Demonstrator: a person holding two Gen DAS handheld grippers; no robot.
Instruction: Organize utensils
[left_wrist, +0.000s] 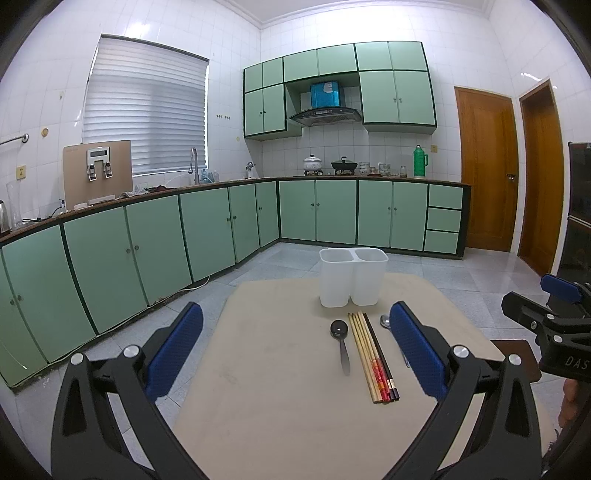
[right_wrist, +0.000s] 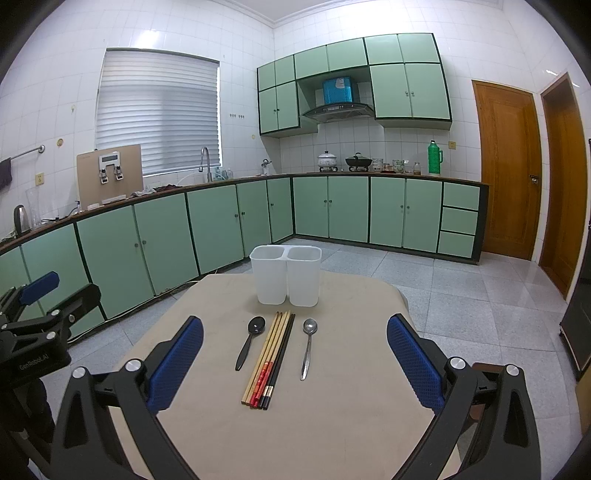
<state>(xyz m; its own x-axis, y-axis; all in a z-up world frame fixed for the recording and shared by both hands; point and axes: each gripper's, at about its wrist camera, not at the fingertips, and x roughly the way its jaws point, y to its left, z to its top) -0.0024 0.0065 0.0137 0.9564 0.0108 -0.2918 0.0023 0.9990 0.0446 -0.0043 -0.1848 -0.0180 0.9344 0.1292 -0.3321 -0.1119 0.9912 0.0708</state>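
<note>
A white two-compartment holder (left_wrist: 352, 277) (right_wrist: 286, 275) stands at the far side of a beige table (left_wrist: 280, 387) (right_wrist: 332, 424). In front of it lie a black spoon (left_wrist: 340, 341) (right_wrist: 251, 341), a bundle of chopsticks (left_wrist: 373, 356) (right_wrist: 271, 360) and a silver spoon (right_wrist: 308, 345), half hidden behind my left finger in the left wrist view (left_wrist: 385, 321). My left gripper (left_wrist: 295, 354) is open and empty above the near table. My right gripper (right_wrist: 295, 360) is open and empty, above the near table.
Green cabinets (left_wrist: 147, 251) run along the left and back walls under a countertop with a sink tap (right_wrist: 205, 162), pots (right_wrist: 327, 160) and a green thermos (right_wrist: 435, 157). Wooden doors (right_wrist: 509, 166) stand at the right. Grey tiled floor (right_wrist: 461, 295) surrounds the table.
</note>
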